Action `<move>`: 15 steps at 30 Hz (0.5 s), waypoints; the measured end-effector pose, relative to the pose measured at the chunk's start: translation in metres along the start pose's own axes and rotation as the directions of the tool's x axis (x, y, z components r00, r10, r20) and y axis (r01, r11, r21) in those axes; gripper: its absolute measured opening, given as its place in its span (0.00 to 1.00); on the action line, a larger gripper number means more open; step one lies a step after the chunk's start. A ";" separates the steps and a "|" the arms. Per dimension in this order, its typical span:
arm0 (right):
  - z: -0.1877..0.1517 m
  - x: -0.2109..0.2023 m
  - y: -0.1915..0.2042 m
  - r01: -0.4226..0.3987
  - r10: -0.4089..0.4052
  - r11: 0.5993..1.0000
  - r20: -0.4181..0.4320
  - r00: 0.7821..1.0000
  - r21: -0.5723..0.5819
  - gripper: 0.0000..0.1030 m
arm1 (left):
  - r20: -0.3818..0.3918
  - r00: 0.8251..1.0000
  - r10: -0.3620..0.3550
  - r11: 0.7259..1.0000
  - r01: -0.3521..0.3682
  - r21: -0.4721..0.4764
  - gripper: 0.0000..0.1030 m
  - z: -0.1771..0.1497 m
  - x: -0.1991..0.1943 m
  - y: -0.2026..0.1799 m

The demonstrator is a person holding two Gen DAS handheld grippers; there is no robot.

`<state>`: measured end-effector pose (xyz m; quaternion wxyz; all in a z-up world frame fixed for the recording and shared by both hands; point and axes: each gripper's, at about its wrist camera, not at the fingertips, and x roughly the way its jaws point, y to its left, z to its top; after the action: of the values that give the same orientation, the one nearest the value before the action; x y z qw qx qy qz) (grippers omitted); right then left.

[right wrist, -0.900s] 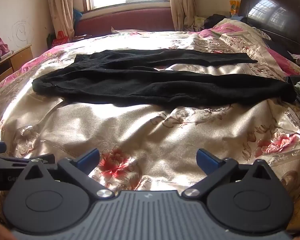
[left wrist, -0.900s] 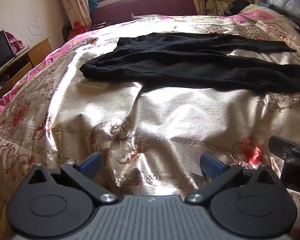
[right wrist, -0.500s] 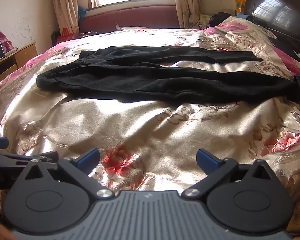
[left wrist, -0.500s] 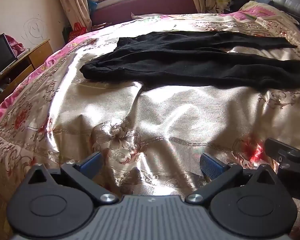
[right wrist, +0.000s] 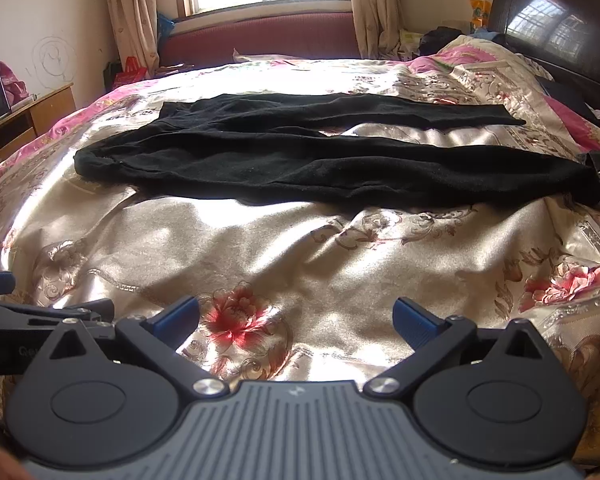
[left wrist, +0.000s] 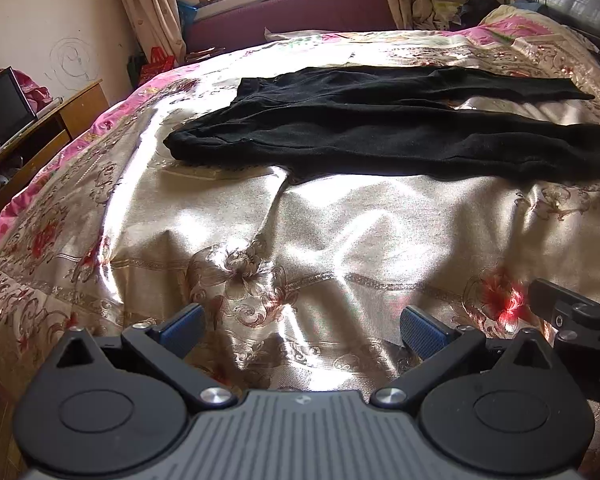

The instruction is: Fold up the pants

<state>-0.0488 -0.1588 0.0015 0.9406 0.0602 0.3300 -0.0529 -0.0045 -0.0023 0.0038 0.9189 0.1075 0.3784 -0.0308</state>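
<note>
Black pants lie flat across the bed, waist at the left, two legs spread apart toward the right; they also show in the right wrist view. My left gripper is open and empty, well short of the pants over the near part of the bed. My right gripper is open and empty, also near the bed's front edge. Each gripper shows at the edge of the other's view.
The bed has a shiny gold floral cover. A dark headboard is at the right. A wooden desk with a monitor stands at the left. A window and maroon bench are at the far side.
Both grippers have tilted slightly, so the pants sit a little lower in the views. Both stay open; the pants have not moved.
</note>
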 end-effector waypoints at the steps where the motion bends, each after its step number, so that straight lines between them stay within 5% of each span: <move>1: 0.000 0.000 0.000 -0.001 0.001 1.000 0.000 1.000 -0.001 0.99 | 0.000 1.000 0.000 1.000 0.000 0.000 1.00 0.000 0.000 0.000; 15: 0.000 -0.001 -0.001 -0.018 0.018 1.000 -0.001 1.000 0.002 0.99 | 0.016 1.000 0.026 1.000 -0.026 0.018 1.00 0.001 -0.005 -0.001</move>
<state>-0.0500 -0.1594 0.0019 0.9408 0.0640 0.3298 -0.0447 -0.0082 -0.0039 0.0078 0.9210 0.1204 0.3697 -0.0232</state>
